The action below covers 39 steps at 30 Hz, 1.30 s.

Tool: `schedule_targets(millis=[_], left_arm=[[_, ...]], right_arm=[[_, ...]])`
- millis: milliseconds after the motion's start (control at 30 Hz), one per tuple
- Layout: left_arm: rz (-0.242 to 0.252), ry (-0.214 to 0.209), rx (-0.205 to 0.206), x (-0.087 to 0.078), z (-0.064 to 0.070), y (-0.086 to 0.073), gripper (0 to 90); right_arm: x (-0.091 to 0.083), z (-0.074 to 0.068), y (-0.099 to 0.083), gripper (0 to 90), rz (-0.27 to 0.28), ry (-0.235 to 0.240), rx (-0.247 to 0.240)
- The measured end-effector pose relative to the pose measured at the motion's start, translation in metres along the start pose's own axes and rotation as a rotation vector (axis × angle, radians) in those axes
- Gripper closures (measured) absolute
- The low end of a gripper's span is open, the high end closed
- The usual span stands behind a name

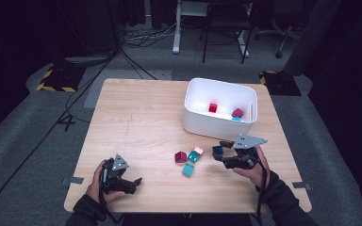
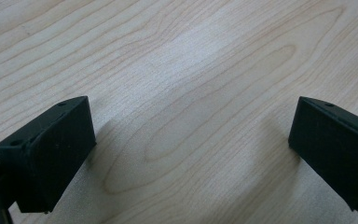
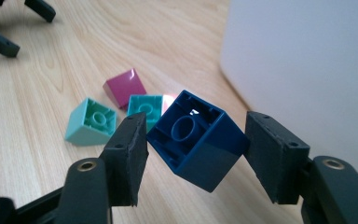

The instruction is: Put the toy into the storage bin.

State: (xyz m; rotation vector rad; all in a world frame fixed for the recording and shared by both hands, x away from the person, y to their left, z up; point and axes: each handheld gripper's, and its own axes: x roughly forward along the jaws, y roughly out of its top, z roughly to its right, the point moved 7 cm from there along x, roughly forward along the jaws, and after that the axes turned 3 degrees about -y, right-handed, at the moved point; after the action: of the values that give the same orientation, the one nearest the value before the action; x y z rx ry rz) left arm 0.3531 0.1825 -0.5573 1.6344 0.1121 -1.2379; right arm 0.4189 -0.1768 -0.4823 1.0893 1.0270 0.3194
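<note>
Two jaws of the right claw (image 3: 193,149) grip a dark blue block (image 3: 196,140), tilted with its hollow underside facing the camera, just in front of the white bin (image 1: 219,109) on the tabletop (image 1: 136,122). Beside it on the wood lie a magenta block (image 3: 124,87) and two teal blocks (image 3: 91,122), close together. Inside the bin sit a red block (image 1: 212,107) and another magenta one. The left claw (image 2: 191,140) rests spread wide over bare wood, holding nothing.
</note>
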Motion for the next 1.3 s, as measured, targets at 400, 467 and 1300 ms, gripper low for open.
schedule_targets(millis=[400, 467, 1300], left_arm=[[0.0, 0.002, 0.001, 0.0, 0.0, 0.0, 0.6], [0.001, 0.002, 0.001, 0.0, 0.0, 0.0, 0.6], [0.0, 0.0, 0.001, 0.0, 0.0, 0.0, 0.6]], right_arm=[[-0.031, 0.016, 0.035, 41.1, 0.069, -0.083, 0.0], [-0.037, 0.02, 0.041, 41.1, 0.087, -0.098, 0.024], [-0.074, 0.058, 0.097, 41.0, 0.159, -0.213, 0.019]])
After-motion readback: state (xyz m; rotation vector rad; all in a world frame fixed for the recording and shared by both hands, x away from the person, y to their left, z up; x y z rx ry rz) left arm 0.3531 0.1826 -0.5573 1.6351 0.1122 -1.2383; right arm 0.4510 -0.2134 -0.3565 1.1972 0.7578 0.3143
